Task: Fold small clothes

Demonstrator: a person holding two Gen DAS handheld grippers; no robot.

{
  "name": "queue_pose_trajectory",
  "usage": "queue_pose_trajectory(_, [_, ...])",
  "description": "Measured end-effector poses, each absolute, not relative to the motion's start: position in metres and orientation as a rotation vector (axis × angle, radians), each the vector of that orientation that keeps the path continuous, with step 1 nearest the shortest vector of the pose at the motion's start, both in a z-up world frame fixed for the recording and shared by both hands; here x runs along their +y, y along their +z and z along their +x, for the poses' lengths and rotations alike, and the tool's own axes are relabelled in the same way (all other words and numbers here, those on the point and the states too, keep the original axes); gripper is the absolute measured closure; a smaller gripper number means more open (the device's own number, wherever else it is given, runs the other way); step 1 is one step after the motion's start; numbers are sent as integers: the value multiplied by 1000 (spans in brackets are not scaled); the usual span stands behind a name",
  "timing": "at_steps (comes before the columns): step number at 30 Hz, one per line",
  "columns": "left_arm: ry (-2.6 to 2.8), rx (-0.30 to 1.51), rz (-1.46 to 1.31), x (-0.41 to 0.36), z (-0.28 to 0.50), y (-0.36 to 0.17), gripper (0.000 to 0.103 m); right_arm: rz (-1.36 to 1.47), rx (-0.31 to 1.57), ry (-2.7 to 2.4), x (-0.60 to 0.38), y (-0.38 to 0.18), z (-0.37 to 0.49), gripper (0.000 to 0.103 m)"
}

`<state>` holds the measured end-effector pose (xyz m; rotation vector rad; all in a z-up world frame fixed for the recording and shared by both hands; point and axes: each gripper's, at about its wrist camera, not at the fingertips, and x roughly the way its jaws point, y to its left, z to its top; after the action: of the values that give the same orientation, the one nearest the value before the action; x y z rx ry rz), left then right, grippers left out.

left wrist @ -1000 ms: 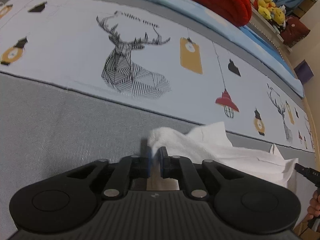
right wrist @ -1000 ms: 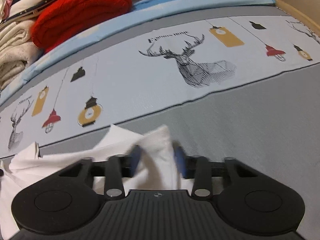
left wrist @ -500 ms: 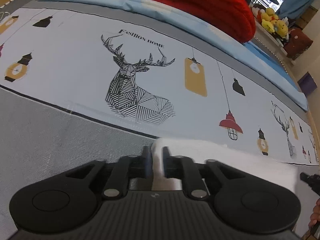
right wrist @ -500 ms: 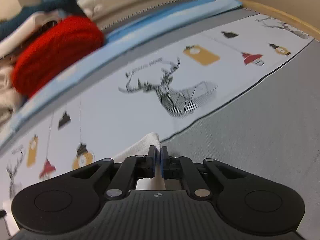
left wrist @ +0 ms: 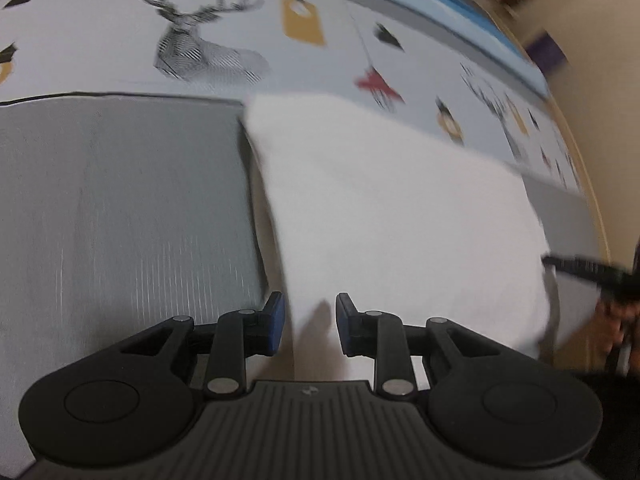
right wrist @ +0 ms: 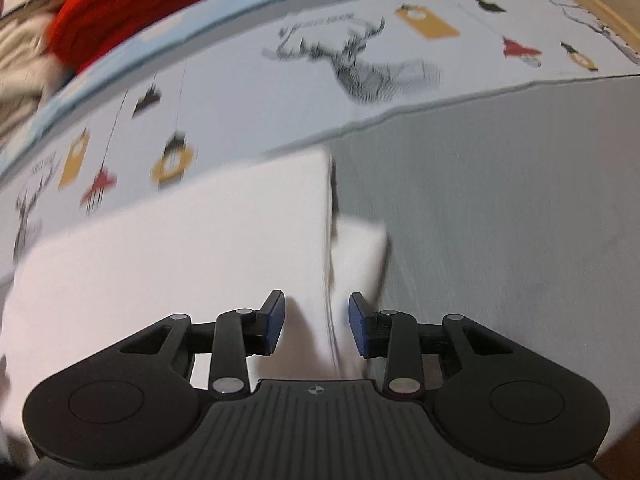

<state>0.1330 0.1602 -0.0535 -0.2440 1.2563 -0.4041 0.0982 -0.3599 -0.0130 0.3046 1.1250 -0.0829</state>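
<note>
Below me spreads the bedsheet (left wrist: 120,208), grey near me and pale with deer and lantern prints farther off. On it lies the white garment (left wrist: 392,208), folded flat across the seam between the two bands. My left gripper (left wrist: 307,322) is opening, its jaws clear of the cloth's edge between them. My right gripper (right wrist: 316,322) is opening too, holding nothing.

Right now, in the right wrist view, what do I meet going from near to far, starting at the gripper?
Right gripper, jaws opening with a cloth edge between them → white folded garment → grey bedsheet band → deer print on the pale band → light blue fabric strip → red knitted item.
</note>
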Motion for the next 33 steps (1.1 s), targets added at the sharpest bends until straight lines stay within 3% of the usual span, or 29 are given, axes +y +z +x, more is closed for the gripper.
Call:
queue_pose_trajectory(4, [-447,1256,-158,158,100,-60,74,326,1172,-53,-364,-17,63,66])
queue_pose_trajectory(7, [-426,1235,-167,162,90,-70,92,348,1192,-42,-364,-19,44,66])
queue_pose_trajectory(9, [-420,1235,-169,161,84,-74,98,339,1186,-51,-362,-18,36,66])
queue_pose_trajectory(10, [-416,1229,-158,160,83,-73,99,336,1181,-58,-361,-18,33,67])
queue_pose_trajectory(14, [-382,1184,-245,170,75,-62,100,378,1127,-60,-360,-9,24,90])
queue_pose_trajectory(19, [-332,1291,-149,164,75,-83,99,416,1140,-125,-368,-11,22,91])
queue_pose_trajectory(23, [-328,1263,-189,168,81,-73,96,277,1196,-131,-351,-14,30,83])
queue_pose_trajectory(25, [-307,1225,-219,173,86,-64,86,263,1195,-145,-351,-9,34,74])
queue_pose_trajectory(27, [-284,1189,-261,177,92,-58,64,255,1142,-152,-353,5,40,72])
queue_pose_trajectory(30, [-260,1164,-328,175,104,-54,50,242,1047,-143,-360,23,49,61])
queue_pose_trajectory(33, [-240,1170,-364,170,118,-57,42,270,1004,-115,-364,24,64,49])
